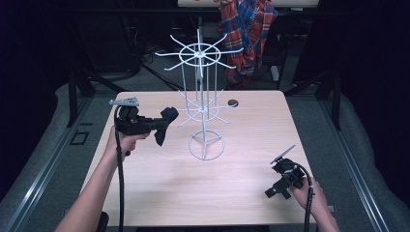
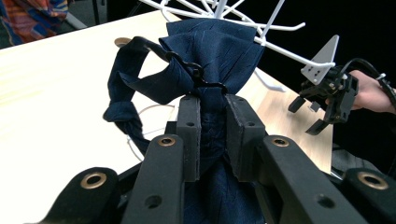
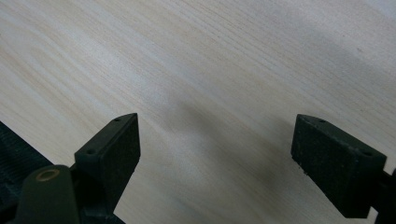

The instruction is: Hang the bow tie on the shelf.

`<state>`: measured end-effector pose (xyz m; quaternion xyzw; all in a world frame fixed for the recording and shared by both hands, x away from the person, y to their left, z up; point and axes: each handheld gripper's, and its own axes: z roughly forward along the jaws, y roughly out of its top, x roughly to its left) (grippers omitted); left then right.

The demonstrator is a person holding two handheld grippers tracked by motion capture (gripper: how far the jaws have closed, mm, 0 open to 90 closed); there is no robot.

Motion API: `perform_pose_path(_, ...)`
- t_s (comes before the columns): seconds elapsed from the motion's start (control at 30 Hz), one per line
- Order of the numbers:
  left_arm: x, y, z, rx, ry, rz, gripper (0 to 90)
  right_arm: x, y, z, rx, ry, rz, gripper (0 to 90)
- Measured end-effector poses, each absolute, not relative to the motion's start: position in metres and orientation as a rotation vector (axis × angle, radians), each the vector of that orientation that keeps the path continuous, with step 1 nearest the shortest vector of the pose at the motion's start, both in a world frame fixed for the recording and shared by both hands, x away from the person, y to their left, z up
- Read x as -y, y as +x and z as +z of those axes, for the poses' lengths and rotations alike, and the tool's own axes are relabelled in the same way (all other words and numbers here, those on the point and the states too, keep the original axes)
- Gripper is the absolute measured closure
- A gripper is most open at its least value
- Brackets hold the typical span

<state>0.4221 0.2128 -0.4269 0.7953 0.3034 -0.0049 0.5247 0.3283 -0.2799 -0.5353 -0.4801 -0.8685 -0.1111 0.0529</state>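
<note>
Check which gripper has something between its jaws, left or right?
The left gripper: its jaws clamp a dark blue cloth. The right gripper is wide open over bare table.

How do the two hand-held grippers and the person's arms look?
Both the left hand-held gripper and the right hand-held gripper are black, with blocky rectangular jaws and brass-coloured rivets. Each carries a grey three-cornered plate on top and trails a black cable. The person's forearms are bare, with no sleeves visible.

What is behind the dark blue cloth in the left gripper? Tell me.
Behind the dark blue cloth stand the white wire rack's arms; the cloth covers the rack's lower part in the left gripper view.
</note>
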Motion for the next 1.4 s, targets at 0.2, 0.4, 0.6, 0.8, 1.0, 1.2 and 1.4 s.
perform_pose_path(0.2, -0.205, 0.421, -0.431, -0.714, 1.969, 0.019, 77.0, 0.281, 0.328, -0.536, 2.639, -1.460, -0.340, 15.4)
perform_pose_path(0.4, -0.199, 0.420, -0.436, -0.707, 2.021, 0.028, 77.0, 0.280, 0.328, -0.536, 2.631, -1.467, -0.350, 15.4)
perform_pose_path(0.6, -0.195, 0.421, -0.442, -0.719, 2.052, 0.041, 77.0, 0.281, 0.328, -0.536, 2.636, -1.474, -0.346, 15.4)
perform_pose_path(0.8, -0.190, 0.421, -0.448, -0.721, 2.081, 0.068, 77.0, 0.280, 0.327, -0.536, 2.627, -1.482, -0.360, 15.4)
perform_pose_path(1.0, -0.187, 0.422, -0.452, -0.724, 2.102, 0.073, 77.0, 0.281, 0.328, -0.535, 2.635, -1.467, -0.340, 15.4)
perform_pose_path(1.2, -0.181, 0.422, -0.457, -0.719, 2.137, 0.079, 77.0, 0.281, 0.328, -0.536, 2.649, -1.473, -0.343, 15.4)
perform_pose_path(1.4, -0.178, 0.424, -0.462, -0.731, 2.147, 0.087, 77.0, 0.281, 0.327, -0.536, 2.620, -1.483, -0.376, 15.4)
